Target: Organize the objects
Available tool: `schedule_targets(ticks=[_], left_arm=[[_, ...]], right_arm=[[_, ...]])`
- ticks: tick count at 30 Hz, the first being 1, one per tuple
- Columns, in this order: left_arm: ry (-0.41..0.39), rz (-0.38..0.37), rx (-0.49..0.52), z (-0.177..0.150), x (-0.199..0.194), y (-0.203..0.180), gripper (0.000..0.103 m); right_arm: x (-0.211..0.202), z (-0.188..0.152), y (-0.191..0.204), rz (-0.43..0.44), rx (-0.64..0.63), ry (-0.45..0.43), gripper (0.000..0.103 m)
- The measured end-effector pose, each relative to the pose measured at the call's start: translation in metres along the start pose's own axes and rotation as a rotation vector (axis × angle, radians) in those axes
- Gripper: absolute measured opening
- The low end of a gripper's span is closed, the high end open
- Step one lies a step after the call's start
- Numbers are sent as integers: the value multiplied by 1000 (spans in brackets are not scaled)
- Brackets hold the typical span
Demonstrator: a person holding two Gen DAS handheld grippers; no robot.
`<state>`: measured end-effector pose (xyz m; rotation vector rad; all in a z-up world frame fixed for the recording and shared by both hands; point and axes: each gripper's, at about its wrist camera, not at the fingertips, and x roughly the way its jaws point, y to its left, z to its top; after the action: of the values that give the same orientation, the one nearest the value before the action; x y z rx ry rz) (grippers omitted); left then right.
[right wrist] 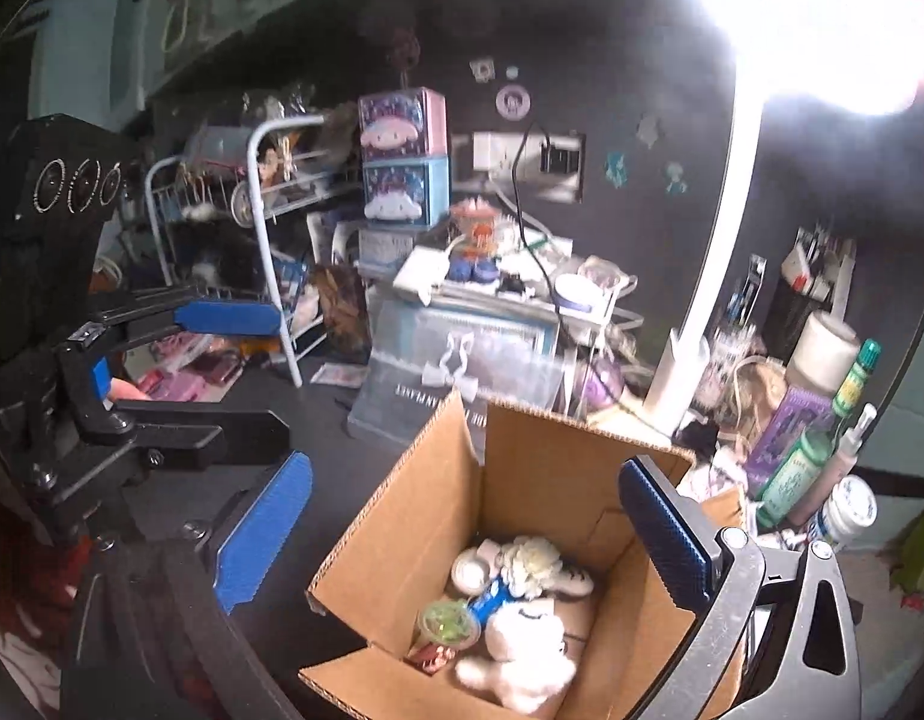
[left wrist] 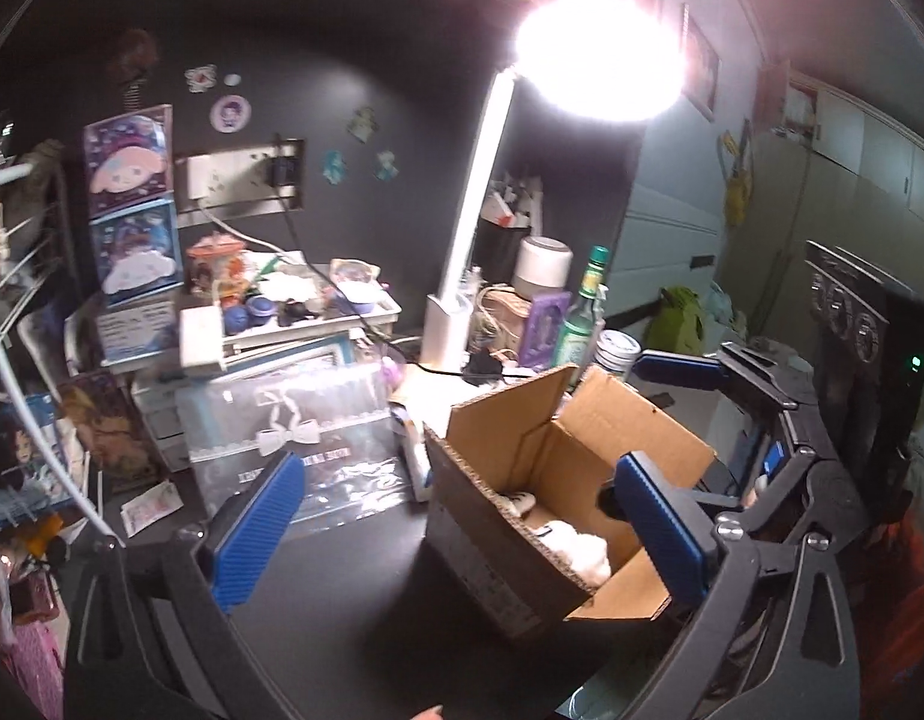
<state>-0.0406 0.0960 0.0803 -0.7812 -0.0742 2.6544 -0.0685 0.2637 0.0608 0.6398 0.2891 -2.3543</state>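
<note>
- Right wrist view: cardboard box [right wrist: 540,546] is sitting open on the dark desk [right wrist: 318,420], holding plush toys [right wrist: 522,654].
- Lamp [left wrist: 600,54] is glaring over clutter.
- Clear pouch [right wrist: 456,372] text is blurring out.
- Left gripper [left wrist: 456,534] and right gripper [right wrist: 462,540] are both hanging spread wide, empty.

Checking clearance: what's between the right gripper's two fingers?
In the right wrist view the open cardboard box sits between the right gripper fingers, with plush toys inside. Nothing is gripped.

An open cardboard box [right wrist: 540,516] stands upright on the dark desk, flaps raised, holding white plush toys [right wrist: 522,654], a green-lidded cup [right wrist: 447,621] and small trinkets.
</note>
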Motion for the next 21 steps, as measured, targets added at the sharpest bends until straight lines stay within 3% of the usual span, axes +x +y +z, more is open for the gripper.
schedule_targets(ticks=[2, 15, 21], left_arm=[[-28, 34, -17, -5, -6, 4, 102], [-109, 179, -50, -26, -22, 23, 102], [-120, 184, -62, -29, -23, 29, 102]], right_arm=[[-4, -1, 6, 24, -33, -42, 103], [2, -12, 10, 83, 5, -42, 103], [4, -15, 11, 81, 1, -35, 103]])
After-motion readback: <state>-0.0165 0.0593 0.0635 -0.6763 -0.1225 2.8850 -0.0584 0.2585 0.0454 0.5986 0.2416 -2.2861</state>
